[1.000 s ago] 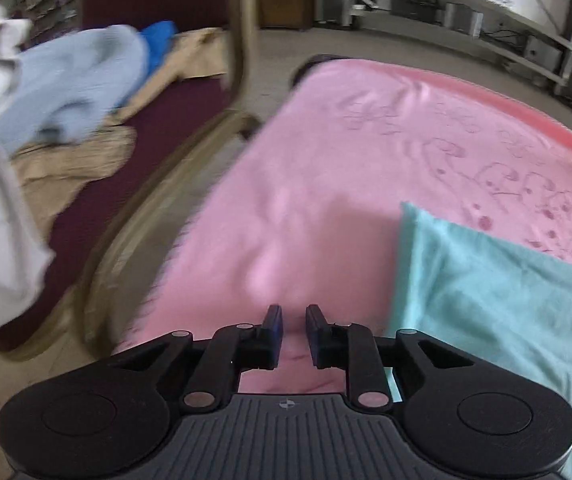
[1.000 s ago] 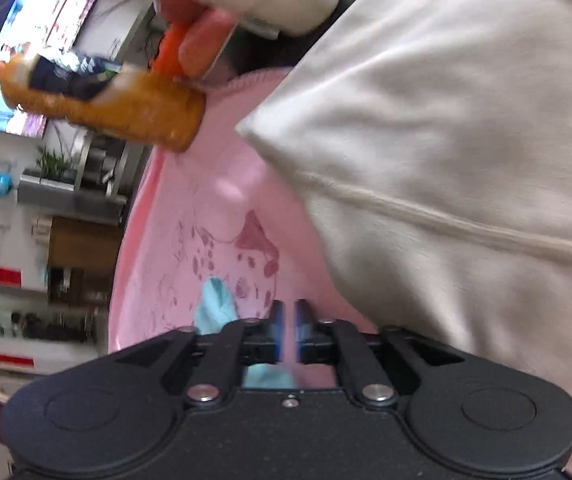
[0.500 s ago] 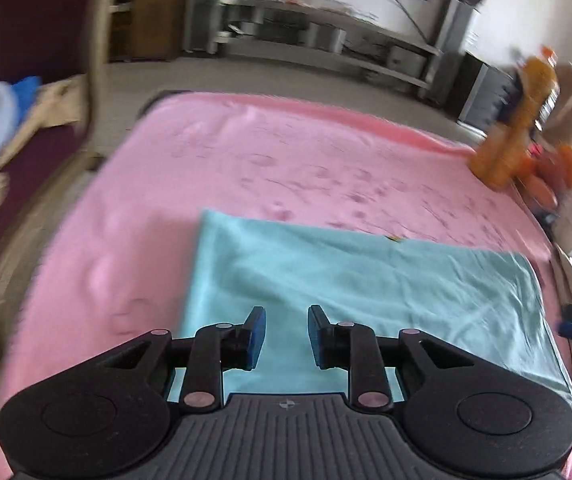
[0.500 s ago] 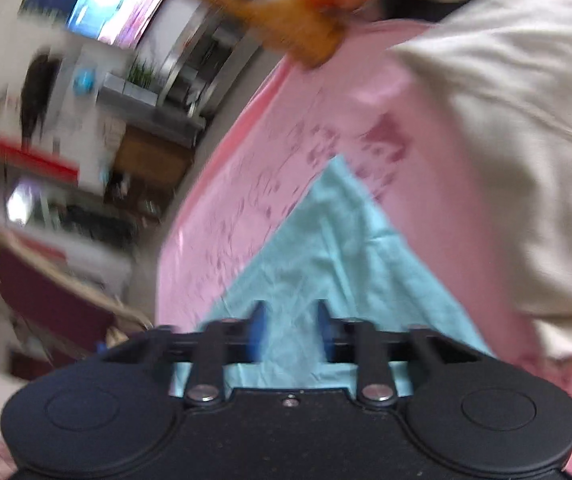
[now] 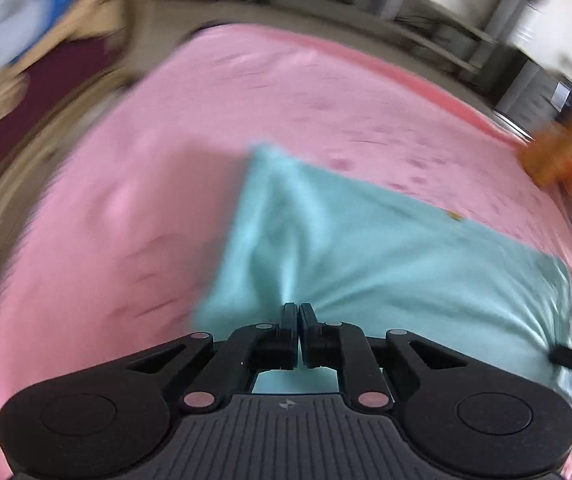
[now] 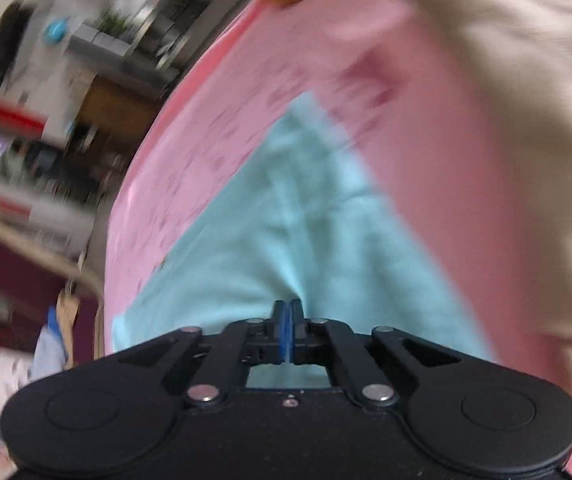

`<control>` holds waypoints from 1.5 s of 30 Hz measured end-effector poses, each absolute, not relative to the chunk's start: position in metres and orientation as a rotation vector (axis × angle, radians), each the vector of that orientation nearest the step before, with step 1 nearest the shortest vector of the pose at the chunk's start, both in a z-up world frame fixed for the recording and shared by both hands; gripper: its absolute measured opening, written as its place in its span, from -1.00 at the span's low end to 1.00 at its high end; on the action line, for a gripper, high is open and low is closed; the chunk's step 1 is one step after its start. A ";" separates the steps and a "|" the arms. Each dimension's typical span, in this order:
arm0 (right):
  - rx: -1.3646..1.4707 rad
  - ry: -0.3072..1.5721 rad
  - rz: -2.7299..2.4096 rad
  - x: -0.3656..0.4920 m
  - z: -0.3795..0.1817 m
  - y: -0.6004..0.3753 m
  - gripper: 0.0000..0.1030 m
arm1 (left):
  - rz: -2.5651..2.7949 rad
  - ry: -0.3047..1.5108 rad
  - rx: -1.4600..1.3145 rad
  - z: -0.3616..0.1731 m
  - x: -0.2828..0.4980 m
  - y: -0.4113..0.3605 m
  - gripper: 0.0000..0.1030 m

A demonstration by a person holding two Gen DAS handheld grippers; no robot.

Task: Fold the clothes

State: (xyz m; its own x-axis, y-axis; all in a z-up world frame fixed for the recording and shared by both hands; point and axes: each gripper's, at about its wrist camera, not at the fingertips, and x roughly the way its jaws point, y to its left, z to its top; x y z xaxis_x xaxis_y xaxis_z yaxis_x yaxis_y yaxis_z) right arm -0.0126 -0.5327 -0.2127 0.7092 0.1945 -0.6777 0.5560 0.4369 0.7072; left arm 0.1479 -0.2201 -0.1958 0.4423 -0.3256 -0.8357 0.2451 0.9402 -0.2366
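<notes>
With both the left gripper (image 5: 298,310) and right gripper (image 6: 287,306) jaws pinching the teal cloth's (image 5: 386,248) near edge, lift evenly toward the far edge.

The left gripper (image 5: 298,312) pinches the near edge of the teal cloth (image 5: 386,248) on the pink sheet (image 5: 165,160).

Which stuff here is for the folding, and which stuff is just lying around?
For the folding:
- teal cloth, spread on the pink cover
- left gripper, shut on the cloth's near edge
- right gripper, shut on that edge too

Just lying around:
- pink cover
- beige garment
- orange bottle, blurred
- clothes on the chair
</notes>
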 end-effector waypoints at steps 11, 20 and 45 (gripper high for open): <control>1.143 0.633 -0.481 -0.109 -0.184 -0.553 -0.61 | -0.213 0.948 0.054 -0.168 0.100 -0.194 -0.58; 0.965 0.715 -0.166 -0.067 -0.179 -0.487 -0.50 | -0.512 0.846 0.182 -0.166 0.057 -0.248 -0.42; 0.997 0.612 -0.407 -0.140 -0.169 -0.501 -0.05 | -0.411 0.893 0.228 -0.160 0.039 -0.218 -0.28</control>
State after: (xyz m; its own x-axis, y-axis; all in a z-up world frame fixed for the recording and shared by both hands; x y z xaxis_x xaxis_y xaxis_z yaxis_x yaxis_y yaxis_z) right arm -0.1398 -0.5009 -0.1686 0.7625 -0.0430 -0.6455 0.5789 0.4909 0.6511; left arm 0.0386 -0.2182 -0.1605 0.5567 -0.2516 -0.7917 0.4382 0.8986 0.0226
